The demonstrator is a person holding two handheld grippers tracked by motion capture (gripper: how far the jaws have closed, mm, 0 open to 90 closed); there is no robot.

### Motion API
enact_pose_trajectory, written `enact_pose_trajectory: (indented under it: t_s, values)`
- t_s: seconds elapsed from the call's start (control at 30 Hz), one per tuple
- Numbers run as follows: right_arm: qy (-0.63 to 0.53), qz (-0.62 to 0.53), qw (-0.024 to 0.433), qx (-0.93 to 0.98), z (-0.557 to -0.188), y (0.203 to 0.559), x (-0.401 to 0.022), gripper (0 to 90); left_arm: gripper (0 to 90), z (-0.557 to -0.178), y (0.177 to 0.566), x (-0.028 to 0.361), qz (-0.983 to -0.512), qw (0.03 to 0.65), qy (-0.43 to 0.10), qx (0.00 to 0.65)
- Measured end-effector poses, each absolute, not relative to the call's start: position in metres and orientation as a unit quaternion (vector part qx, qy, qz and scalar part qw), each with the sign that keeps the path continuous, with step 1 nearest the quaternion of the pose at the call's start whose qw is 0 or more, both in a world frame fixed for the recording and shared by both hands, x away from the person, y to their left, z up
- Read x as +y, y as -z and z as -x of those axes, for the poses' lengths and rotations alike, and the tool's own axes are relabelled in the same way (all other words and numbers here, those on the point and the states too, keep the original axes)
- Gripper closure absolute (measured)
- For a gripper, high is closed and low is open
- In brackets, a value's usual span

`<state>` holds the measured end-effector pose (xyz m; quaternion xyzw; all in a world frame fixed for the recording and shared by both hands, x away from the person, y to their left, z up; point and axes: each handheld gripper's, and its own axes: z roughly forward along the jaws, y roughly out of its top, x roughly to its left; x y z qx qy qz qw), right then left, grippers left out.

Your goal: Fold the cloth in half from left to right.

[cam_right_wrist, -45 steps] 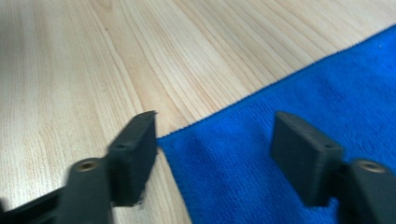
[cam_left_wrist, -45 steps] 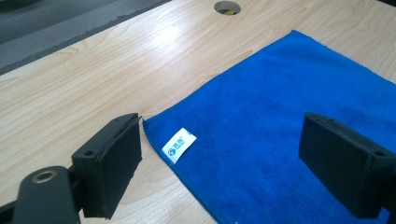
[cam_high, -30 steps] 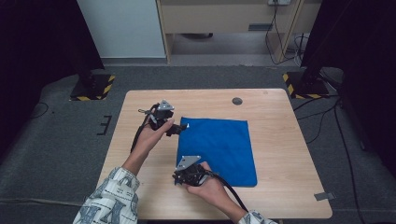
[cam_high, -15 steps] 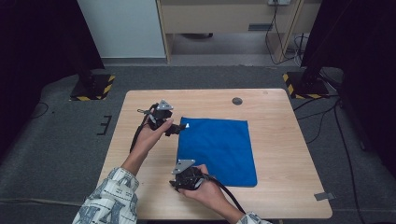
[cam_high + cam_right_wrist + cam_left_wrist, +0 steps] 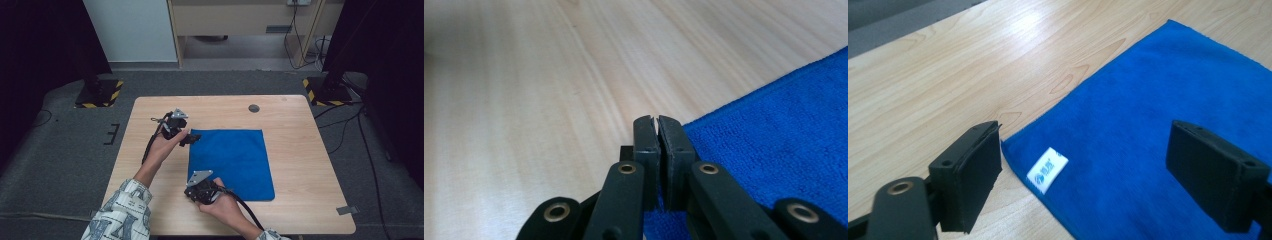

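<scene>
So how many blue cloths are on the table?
1. The flat blue square cloth lies mid-table on the light wooden table, between both grippers. Nothing seems hidden beneath it.

Light falls from above onto the surface (image 5: 300, 150), which is evenly bright in the high view, while the room's left and right edges sink into near black. Shadows there are short and soft, tucked just under the hands. In the left gripper view a pale sheen of glare lies on the wood at the top, and the near black tongs (image 5: 1098, 175) look soft, slightly out of focus; the blue cloth (image 5: 1148, 125) is sharper, its colour strongly saturated. In the right gripper view the far wood washes out to a hazy white at the upper left, blurred, and the cloth's weave near the tongs (image 5: 658, 125) is crisp
</scene>
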<state>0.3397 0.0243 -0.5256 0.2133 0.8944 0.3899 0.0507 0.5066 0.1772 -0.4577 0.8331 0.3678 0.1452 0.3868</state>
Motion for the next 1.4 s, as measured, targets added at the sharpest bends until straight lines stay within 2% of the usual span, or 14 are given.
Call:
enact_pose_trajectory:
  t_s: [0.17, 0.33, 0.4, 0.63, 1.03, 1.17, 1.33, 1.4]
  values:
    - [-0.4, -0.208, 0.042, 0.892, -0.333, 0.524, 0.027, 87.5, 17.4, -0.516, 0.471, 0.177, -0.829, 0.372, -0.149, 0.39]
    - [-0.404, -0.201, 0.039, 0.891, -0.328, 0.522, 0.03, 87.5, 25.8, -0.525, 0.484, 0.178, -0.835, 0.353, -0.16, 0.391]
    - [-0.406, -0.202, 0.039, 0.89, -0.326, 0.522, 0.031, 87.4, 34.1, -0.529, 0.49, 0.181, -0.837, 0.342, -0.16, 0.397]
    - [-0.406, -0.197, 0.039, 0.891, -0.322, 0.525, 0.036, 87.3, 48.2, -0.539, 0.504, 0.193, -0.83, 0.331, -0.161, 0.42]
    - [-0.406, -0.19, 0.046, 0.893, -0.32, 0.526, 0.039, 87.2, 56.3, -0.547, 0.52, 0.199, -0.83, 0.316, -0.14, 0.437]
    - [-0.407, -0.191, 0.046, 0.892, -0.32, 0.526, 0.039, 87.2, 61.8, -0.548, 0.522, 0.2, -0.826, 0.327, -0.132, 0.44]
    - [-0.41, -0.191, 0.047, 0.891, -0.32, 0.524, 0.038, 87.2, 84.6, -0.546, 0.52, 0.197, -0.828, 0.339, -0.111, 0.433]
    - [-0.411, -0.191, 0.049, 0.89, -0.32, 0.523, 0.038, 87.2, 88.4, -0.546, 0.518, 0.196, -0.826, 0.341, -0.114, 0.434]
